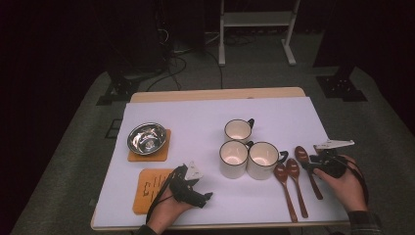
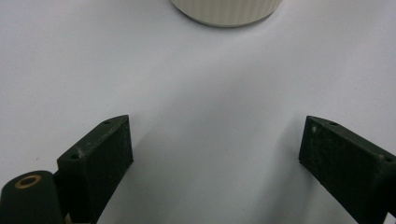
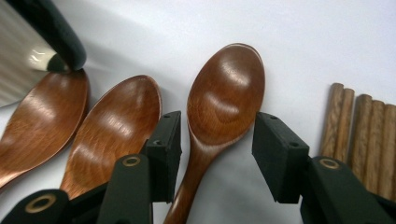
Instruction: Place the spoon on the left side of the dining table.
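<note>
At the right edge of the white table cover (image 1: pixel 195 112), the right gripper (image 3: pixel 217 149) sits low over the rightmost of three wooden spoons (image 3: pixel 219 107). Its jaws straddle that spoon where the bowl narrows into the handle, one on each side, with a gap showing on both sides, so they are parted and not yet pressing on the wood. The middle spoon (image 3: pixel 114 126) lies just beside the left jaw, almost touching it, and the left spoon (image 3: pixel 42 126) lies further over, near a mug handle (image 3: pixel 51 32). A slatted wooden mat (image 3: pixel 362 135) lies to the right.

From the high view, the spoons (image 1: pixel 293 181) lie side by side near the front right, just right of three cream mugs (image 1: pixel 247 152). The left gripper (image 2: pixel 215 158) rests on the cloth near the front left, jaws wide apart with nothing between them, pointing toward a mug base (image 2: pixel 226 11).

The step in hand looks like the pickup of the rightmost spoon. Next, the jaws need to close squarely on its neck without catching the middle spoon, then lift straight up.
</note>
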